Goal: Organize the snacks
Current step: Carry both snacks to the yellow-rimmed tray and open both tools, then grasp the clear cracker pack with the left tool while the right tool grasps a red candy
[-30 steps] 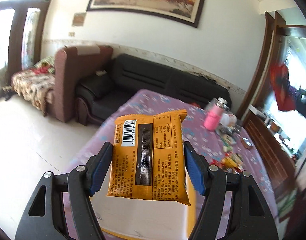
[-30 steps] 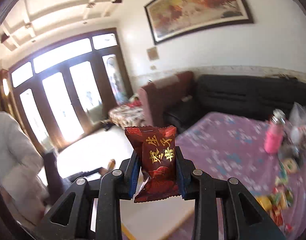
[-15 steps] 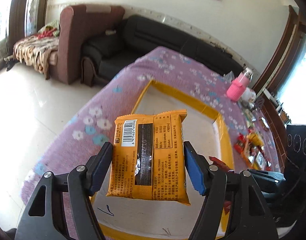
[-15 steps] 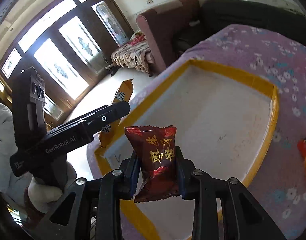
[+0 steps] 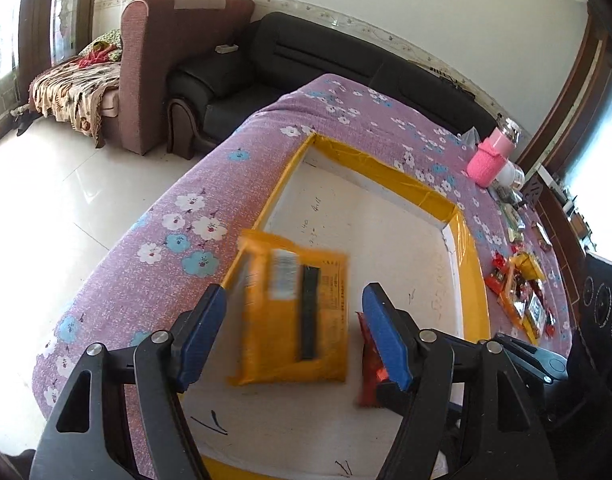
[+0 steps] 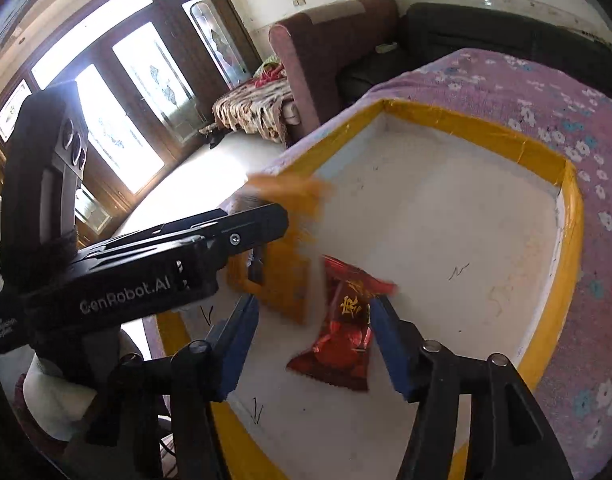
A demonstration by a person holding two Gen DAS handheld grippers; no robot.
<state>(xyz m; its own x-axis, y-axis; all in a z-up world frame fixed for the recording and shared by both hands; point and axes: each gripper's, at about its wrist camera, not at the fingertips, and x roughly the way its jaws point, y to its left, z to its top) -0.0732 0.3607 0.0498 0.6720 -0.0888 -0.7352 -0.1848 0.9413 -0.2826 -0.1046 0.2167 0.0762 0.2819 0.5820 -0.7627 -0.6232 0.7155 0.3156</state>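
While "GenRobot.AI"-marked, both claws [image 5: 293,330] [image 6: 312,344] wide, orange packet [image 5: 291,312], red packet [image 6: 342,340] loose.

A pink bottle [image 5: 490,158] stands on the floral tablecloth [image 5: 193,236], a black sofa [image 5: 306,60] behind.

Left claw [image 5: 293,334]: jaws spread wide, blue pads gripping nothing. Right claw [image 6: 312,346]: jaws spread wide, likewise gripping nothing, just right of it.
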